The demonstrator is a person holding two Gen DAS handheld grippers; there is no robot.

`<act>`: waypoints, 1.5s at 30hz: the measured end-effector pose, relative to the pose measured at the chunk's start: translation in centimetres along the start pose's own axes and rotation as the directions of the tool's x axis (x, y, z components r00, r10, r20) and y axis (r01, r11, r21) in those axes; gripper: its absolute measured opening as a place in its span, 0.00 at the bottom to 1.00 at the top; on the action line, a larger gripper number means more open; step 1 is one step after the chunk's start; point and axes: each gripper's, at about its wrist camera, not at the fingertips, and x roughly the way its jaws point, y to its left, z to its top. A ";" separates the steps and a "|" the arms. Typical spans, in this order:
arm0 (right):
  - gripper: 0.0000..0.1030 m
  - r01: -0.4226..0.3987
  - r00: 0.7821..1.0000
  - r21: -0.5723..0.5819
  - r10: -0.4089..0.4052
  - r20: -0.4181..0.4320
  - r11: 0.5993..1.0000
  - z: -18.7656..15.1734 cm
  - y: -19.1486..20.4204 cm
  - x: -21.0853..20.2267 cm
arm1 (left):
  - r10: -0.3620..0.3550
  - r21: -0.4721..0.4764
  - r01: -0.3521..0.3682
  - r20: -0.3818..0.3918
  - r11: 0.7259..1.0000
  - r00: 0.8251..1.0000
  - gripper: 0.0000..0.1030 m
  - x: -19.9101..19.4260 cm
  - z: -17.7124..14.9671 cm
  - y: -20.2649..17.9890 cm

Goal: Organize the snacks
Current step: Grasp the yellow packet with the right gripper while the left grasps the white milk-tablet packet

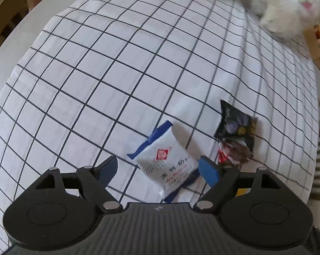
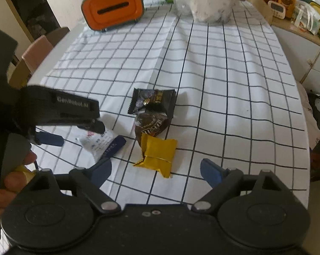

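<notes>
Left claw (image 1: 157, 170) spread wide above a white-and-blue snack packet (image 1: 166, 161), right claw (image 2: 155, 172) gaping over a yellow snack packet (image 2: 157, 154), neither gripping, 4 packets clustered on the checked bench cloth (image 2: 223, 74).

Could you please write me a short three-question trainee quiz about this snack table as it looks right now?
1. True or false: the left gripper is clamped shut on the white, blue-edged snack packet.
2. Which wrapper lies nearest the open right gripper: A the gold foil packet, B the black sawtooth-edged packet, C the brown candy bag?
3. Name the colour of the slotted box at the far end of the checked tablecloth.

Key: 1 false, its jaws stand open around it; 2 A; 3 orange.
</notes>
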 end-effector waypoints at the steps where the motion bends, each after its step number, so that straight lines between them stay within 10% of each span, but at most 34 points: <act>1: 0.86 0.002 1.000 -0.006 -0.002 -0.008 1.000 0.0 0.1 0.6 | 0.006 -0.010 -0.006 0.000 1.000 1.000 0.81 0.3 0.1 -0.1; 22: 0.68 0.080 0.996 0.031 -0.079 -0.034 0.996 0.4 -0.1 6.6 | 0.082 -0.125 -0.078 0.031 0.989 0.996 0.80 2.5 -0.4 -1.2; 29: 0.49 0.144 0.990 -0.033 -0.144 -0.004 0.989 0.0 1.0 6.7 | 0.159 -0.082 -0.154 0.060 0.985 0.985 0.53 2.1 -1.1 -1.8; 45: 0.36 0.113 0.992 0.075 -0.116 0.041 0.991 -0.6 -2.0 3.6 | -0.021 -0.005 0.022 0.060 1.000 0.998 0.48 0.9 -1.1 1.3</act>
